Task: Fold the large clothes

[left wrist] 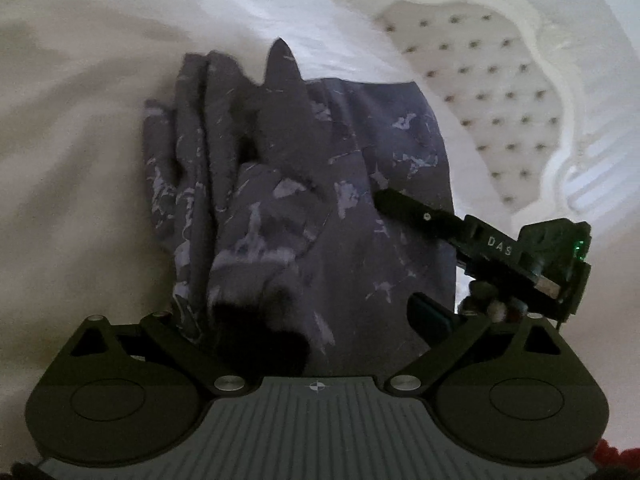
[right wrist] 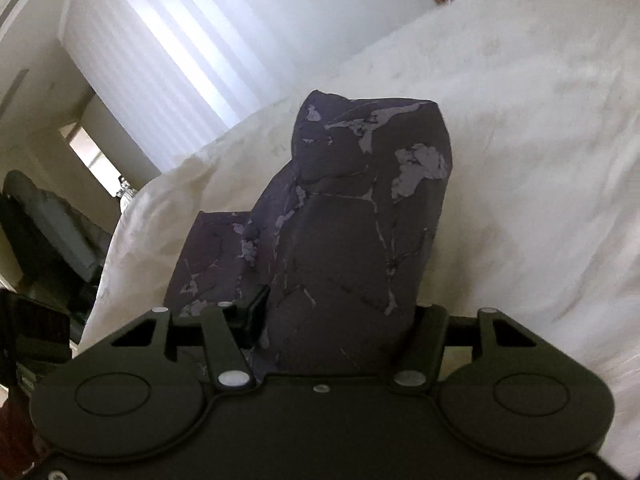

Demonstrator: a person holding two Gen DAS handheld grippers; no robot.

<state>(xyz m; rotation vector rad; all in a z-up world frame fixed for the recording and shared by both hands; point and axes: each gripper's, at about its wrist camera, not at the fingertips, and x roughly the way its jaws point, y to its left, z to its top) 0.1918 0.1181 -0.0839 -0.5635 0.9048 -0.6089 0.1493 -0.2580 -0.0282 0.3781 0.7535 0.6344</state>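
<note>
A dark purple garment [left wrist: 312, 184] with pale marbled print lies bunched on a white bed sheet [left wrist: 72, 168]. In the left wrist view the cloth runs down between my left gripper's [left wrist: 340, 320] jaws; the right finger [left wrist: 430, 316] shows beside it and the left finger is hidden under cloth. My right gripper [left wrist: 384, 200] reaches onto the garment from the right. In the right wrist view the garment [right wrist: 352, 232] rises in a fold straight out of my right gripper [right wrist: 332, 320], whose left finger [right wrist: 254, 312] presses against the cloth.
A white tufted headboard [left wrist: 480, 92] stands at the upper right in the left wrist view. In the right wrist view a bright window with blinds [right wrist: 168, 52] is behind the bed, and a dark chair [right wrist: 44, 232] stands at the left past the sheet's edge.
</note>
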